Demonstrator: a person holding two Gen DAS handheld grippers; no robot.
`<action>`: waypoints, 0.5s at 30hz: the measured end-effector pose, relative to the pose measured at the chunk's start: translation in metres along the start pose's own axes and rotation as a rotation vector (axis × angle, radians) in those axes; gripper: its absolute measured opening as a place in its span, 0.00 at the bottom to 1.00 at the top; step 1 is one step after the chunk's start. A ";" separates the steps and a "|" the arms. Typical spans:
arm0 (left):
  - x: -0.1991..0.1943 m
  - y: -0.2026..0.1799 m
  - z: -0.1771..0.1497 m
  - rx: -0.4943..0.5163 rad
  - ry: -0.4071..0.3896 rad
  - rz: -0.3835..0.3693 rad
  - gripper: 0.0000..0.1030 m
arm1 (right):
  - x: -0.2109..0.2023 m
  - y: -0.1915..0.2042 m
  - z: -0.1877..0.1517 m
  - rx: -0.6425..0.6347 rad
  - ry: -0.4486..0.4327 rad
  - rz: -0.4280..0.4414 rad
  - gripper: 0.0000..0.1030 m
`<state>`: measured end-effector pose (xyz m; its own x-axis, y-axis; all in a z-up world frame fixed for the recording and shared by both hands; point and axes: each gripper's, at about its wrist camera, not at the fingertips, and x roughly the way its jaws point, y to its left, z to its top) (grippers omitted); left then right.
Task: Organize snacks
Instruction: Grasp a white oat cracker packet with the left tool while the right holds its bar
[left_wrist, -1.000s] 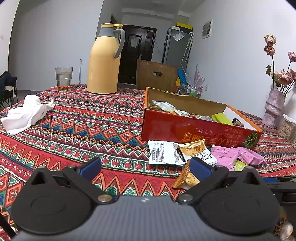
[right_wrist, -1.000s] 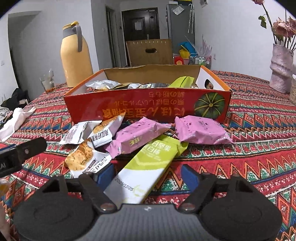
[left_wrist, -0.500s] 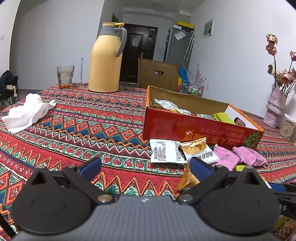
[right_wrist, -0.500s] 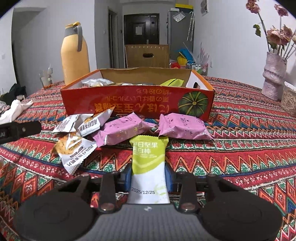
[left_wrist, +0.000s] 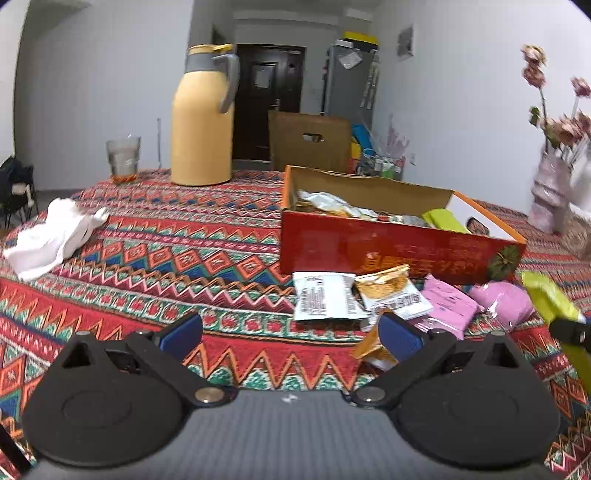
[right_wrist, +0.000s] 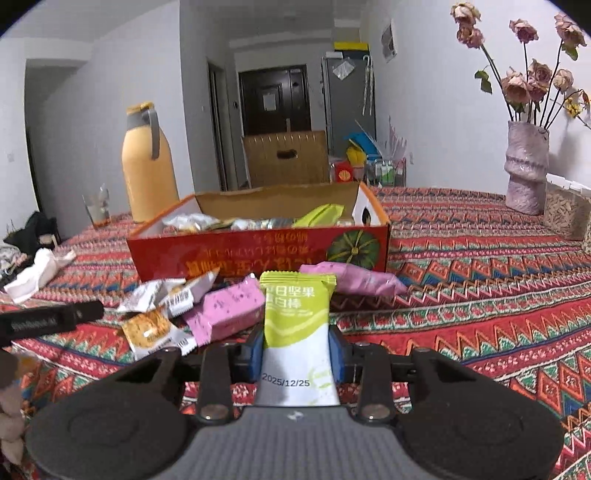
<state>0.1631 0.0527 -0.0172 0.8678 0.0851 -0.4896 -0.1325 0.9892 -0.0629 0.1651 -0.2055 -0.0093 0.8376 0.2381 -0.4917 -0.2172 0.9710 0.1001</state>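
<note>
My right gripper (right_wrist: 297, 349) is shut on a green-and-white snack bar (right_wrist: 297, 321), lifted off the cloth and pointing at the red snack box (right_wrist: 258, 254). The same bar (left_wrist: 550, 299) shows at the right edge of the left wrist view. Two pink packets (right_wrist: 229, 310) (right_wrist: 354, 278) and white and gold packets (right_wrist: 162, 297) lie in front of the box. My left gripper (left_wrist: 291, 338) stands open above the cloth with nothing between its fingers, near the white packet (left_wrist: 325, 301) and an orange packet (left_wrist: 373, 349). The box (left_wrist: 388, 251) holds several snacks.
A yellow thermos jug (left_wrist: 203, 118) and a glass (left_wrist: 123, 158) stand at the back left. A white cloth (left_wrist: 51, 236) lies at the left. A vase of dried flowers (right_wrist: 526, 170) and a woven basket (right_wrist: 565, 218) stand at the right.
My right gripper closed on the green bar and raised it off the table, so it now points at the box. The left gripper stayed almost still and open.
</note>
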 end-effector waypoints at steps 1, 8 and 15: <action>-0.001 -0.005 0.001 0.021 0.001 -0.003 1.00 | -0.002 -0.001 0.002 0.003 -0.011 0.004 0.33; 0.007 -0.037 0.007 0.123 0.077 -0.085 1.00 | -0.008 -0.016 0.006 0.032 -0.048 0.013 0.33; 0.029 -0.071 -0.001 0.237 0.158 -0.092 1.00 | -0.014 -0.039 0.004 0.069 -0.058 0.013 0.33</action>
<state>0.1972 -0.0148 -0.0275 0.7832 -0.0074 -0.6217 0.0745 0.9938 0.0821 0.1639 -0.2466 -0.0027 0.8628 0.2498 -0.4394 -0.1950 0.9665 0.1667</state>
